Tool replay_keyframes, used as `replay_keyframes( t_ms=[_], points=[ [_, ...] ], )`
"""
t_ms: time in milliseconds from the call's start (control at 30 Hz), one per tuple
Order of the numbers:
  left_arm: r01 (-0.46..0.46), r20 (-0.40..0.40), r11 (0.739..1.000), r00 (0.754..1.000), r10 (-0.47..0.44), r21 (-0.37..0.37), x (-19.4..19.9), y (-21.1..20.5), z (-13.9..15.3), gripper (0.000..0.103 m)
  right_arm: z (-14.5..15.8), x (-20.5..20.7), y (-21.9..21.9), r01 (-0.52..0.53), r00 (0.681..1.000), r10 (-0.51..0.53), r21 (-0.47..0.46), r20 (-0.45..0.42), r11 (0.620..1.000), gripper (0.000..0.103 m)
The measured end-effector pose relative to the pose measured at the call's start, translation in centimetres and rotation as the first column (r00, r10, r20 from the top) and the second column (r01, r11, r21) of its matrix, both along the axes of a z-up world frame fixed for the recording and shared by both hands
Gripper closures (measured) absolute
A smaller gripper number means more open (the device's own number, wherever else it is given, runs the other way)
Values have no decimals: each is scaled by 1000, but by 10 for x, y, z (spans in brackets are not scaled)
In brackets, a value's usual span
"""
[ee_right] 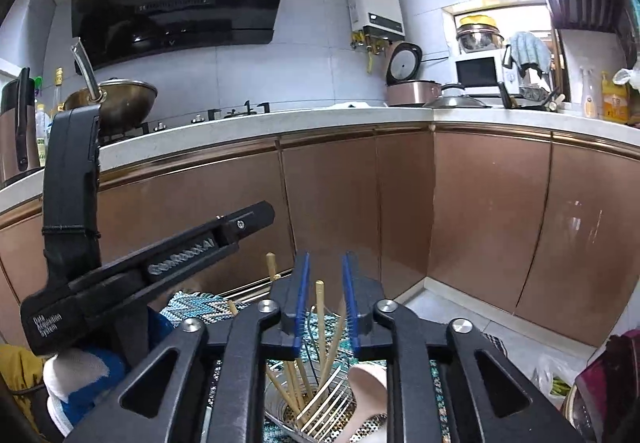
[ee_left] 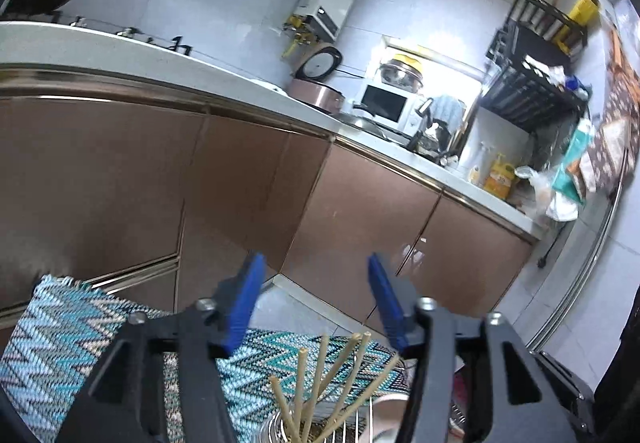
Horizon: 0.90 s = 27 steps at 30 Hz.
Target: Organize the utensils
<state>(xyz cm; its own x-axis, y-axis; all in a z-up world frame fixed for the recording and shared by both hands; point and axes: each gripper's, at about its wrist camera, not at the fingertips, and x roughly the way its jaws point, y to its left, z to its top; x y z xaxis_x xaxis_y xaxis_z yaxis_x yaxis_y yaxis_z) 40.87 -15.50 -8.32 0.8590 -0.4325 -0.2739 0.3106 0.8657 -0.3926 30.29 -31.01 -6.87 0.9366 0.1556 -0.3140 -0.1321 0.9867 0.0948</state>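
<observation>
Both grippers over the utensil holder, nothing picked yet

My left gripper (ee_left: 316, 299) stands released and empty; my right gripper (ee_right: 326, 303) is slightly parted, with chopsticks (ee_right: 320, 327) rising behind its gap, not pinched. They stand with forks (ee_right: 324, 399) in the perforated metal holder (ee_right: 280, 403) on the zigzag mat (ee_left: 60, 343) below me. I judge it best to single out one stick, close near its top and lift straight up.
</observation>
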Motion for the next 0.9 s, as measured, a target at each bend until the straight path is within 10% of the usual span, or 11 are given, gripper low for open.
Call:
replay_keyframes(
  t_ms=[133,900],
  points=[
    [7,-74,1000,997,-9,-28,-13,15,10,33,9,-20,-7,35,999,-36,21,16,999,75],
    [13,-345,999,938,-26,-39,-177,112,34,29,45,-187,46,50,997,-50,1,53,999,45]
  ],
)
